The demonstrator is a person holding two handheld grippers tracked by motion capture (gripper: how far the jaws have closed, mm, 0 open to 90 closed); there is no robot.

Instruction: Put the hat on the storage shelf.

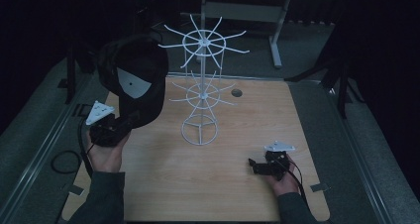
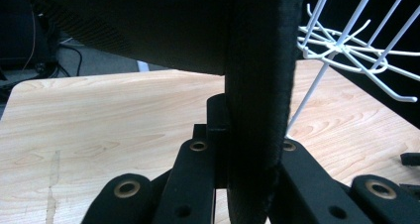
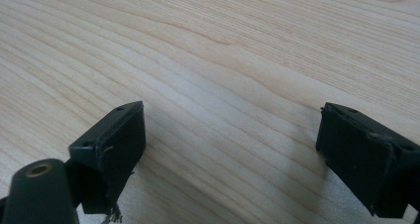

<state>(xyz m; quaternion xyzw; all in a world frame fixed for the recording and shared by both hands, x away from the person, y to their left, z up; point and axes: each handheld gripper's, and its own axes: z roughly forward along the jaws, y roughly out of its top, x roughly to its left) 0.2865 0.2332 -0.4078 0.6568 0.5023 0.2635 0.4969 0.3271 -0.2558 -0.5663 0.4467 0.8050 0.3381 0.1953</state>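
On the wooden table (image 1: 163,184) the white wire rack (image 1: 200,92) stands with bare hooks, so hanging is not yet done. The black cap (image 1: 133,78) is lifted beside the rack's left side, probably by its brim, clamped in the left gripper (image 1: 130,121). The right gripper (image 1: 253,165) rests low, jaws apart, holding nothing.
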